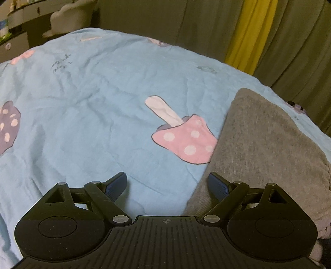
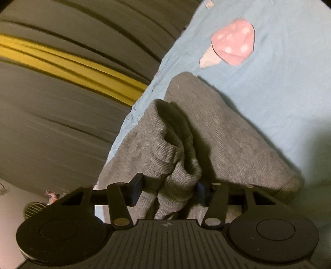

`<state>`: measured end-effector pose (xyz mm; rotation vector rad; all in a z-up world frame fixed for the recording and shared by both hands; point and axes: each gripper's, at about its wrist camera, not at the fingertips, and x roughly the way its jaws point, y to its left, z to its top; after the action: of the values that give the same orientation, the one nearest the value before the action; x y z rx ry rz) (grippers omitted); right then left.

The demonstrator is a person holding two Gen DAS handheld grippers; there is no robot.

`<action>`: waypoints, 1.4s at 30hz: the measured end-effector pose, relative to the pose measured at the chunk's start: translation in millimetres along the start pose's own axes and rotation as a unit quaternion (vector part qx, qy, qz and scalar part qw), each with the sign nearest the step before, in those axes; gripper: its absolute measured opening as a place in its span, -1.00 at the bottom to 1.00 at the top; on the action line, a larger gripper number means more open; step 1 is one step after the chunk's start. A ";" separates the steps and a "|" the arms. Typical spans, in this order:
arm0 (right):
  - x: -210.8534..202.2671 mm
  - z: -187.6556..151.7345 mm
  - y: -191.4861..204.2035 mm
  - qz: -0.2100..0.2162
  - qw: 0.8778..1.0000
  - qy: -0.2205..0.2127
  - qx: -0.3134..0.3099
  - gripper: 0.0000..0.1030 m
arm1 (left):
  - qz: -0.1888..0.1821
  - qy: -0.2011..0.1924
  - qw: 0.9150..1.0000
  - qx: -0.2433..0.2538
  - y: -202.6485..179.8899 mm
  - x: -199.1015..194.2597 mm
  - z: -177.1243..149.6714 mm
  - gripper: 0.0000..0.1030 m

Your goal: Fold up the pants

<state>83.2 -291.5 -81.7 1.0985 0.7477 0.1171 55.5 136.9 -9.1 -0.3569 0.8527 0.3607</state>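
Note:
Grey knit pants [image 1: 258,144] lie flat on the light blue mushroom-print bedsheet [image 1: 93,103] at the right of the left wrist view. My left gripper [image 1: 167,178] hangs open just above the sheet. Its right finger [image 1: 219,186] is over the pants' left edge, and nothing sits between the pads. In the right wrist view a thick bunched fold of the grey pants [image 2: 165,157] stands up between the pads of my right gripper [image 2: 168,186], which is shut on it. The rest of the garment [image 2: 238,140] lies on the bedsheet [image 2: 285,93] beyond.
Grey-green curtains [image 1: 206,24] with a yellow panel [image 1: 248,35] hang behind the bed's far edge. Pale cabinets and a cushioned seat [image 1: 68,16] stand at the far left. Open blue sheet stretches left of the pants.

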 end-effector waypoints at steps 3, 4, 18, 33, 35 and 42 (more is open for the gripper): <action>6.7 4.2 -0.9 0.001 1.000 0.001 0.012 0.15 | 0.003 0.003 1.000 0.001 -0.4 1.7 -0.4 0.78; 8.4 4.6 0.9 0.002 1.000 0.001 0.010 0.15 | 0.004 0.004 1.000 0.000 -0.2 2.3 -0.4 0.78; -29.2 9.5 92.3 0.061 0.985 -0.053 -0.150 -0.18 | 0.000 0.006 1.000 -0.015 3.5 3.6 -1.0 0.77; -49.7 11.0 77.2 0.034 0.988 -0.066 -0.136 -0.18 | 0.004 0.017 1.000 -0.014 2.4 8.8 -1.0 0.77; -50.3 10.0 68.9 0.020 0.989 -0.063 -0.133 -0.18 | 0.004 0.019 1.000 -0.013 2.1 9.5 -1.4 0.77; -50.8 8.6 48.9 -0.008 0.989 -0.053 -0.137 -0.18 | 0.006 0.024 1.000 -0.010 0.2 11.9 -2.5 0.77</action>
<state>63.1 -297.1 -13.8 0.8310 0.6237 0.1416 61.0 138.0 -19.8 -0.3811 0.8993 0.3735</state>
